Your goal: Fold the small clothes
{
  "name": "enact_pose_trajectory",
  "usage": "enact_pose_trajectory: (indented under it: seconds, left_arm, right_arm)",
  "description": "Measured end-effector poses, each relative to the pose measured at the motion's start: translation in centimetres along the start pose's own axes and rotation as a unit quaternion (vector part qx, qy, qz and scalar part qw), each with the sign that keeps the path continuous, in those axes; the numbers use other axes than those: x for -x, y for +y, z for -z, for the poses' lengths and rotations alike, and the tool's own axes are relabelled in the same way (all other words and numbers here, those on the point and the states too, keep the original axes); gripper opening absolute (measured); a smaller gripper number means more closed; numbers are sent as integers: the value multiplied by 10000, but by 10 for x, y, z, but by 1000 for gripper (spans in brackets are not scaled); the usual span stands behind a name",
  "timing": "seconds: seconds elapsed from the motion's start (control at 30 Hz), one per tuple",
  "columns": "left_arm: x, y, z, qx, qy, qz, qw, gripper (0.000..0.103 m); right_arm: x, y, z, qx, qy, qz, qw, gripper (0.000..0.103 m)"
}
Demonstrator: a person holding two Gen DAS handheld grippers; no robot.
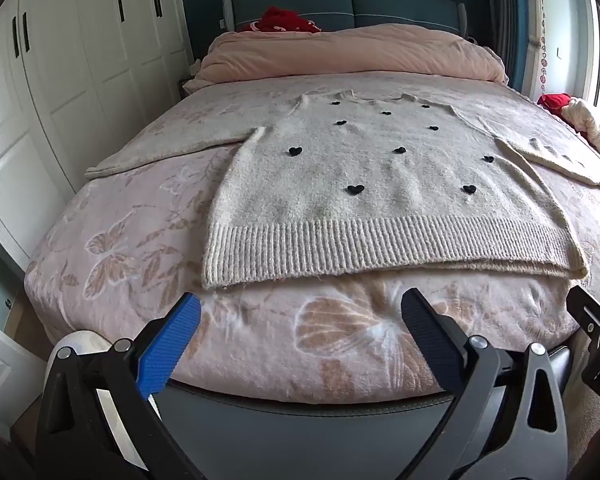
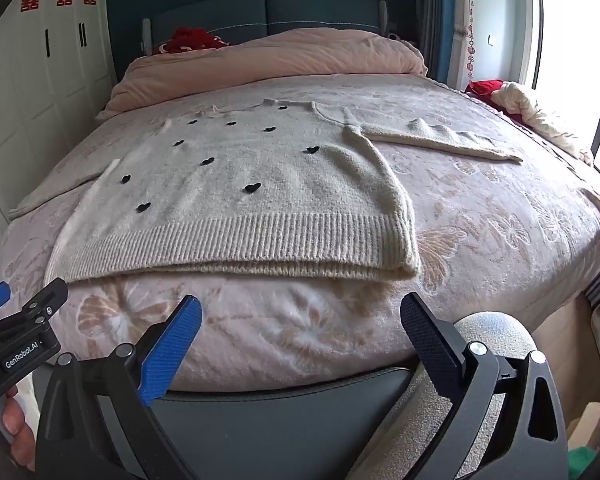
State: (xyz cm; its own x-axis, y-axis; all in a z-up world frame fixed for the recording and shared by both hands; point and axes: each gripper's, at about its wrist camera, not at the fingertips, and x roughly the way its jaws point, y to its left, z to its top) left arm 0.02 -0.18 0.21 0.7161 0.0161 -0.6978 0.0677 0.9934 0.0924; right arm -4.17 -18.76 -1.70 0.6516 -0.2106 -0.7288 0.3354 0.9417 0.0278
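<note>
Sweater (image 1: pixel 380 184) spread flat on the bed (image 1: pixel 140 240) at 12 o'clock, ready for folding; left gripper (image 1: pixel 300 320) and right gripper (image 2: pixel 300 320) both released, empty.

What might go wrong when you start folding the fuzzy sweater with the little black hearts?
The sweater hem hangs near the bed edge, so a pull might slide it off. A pinch may catch only the top layer. The right sleeve lies rumpled, so its fold could come out crooked.
</note>
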Motion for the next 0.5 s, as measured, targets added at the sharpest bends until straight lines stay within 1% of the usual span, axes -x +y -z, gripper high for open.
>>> enact_pose_trajectory:
  seconds: [0.5]
  left_arm:
    - [1, 1, 1, -49, -22, -8, 10000, 98]
  right_arm:
    - [0, -1, 0, -10, -23, 8, 10000, 98]
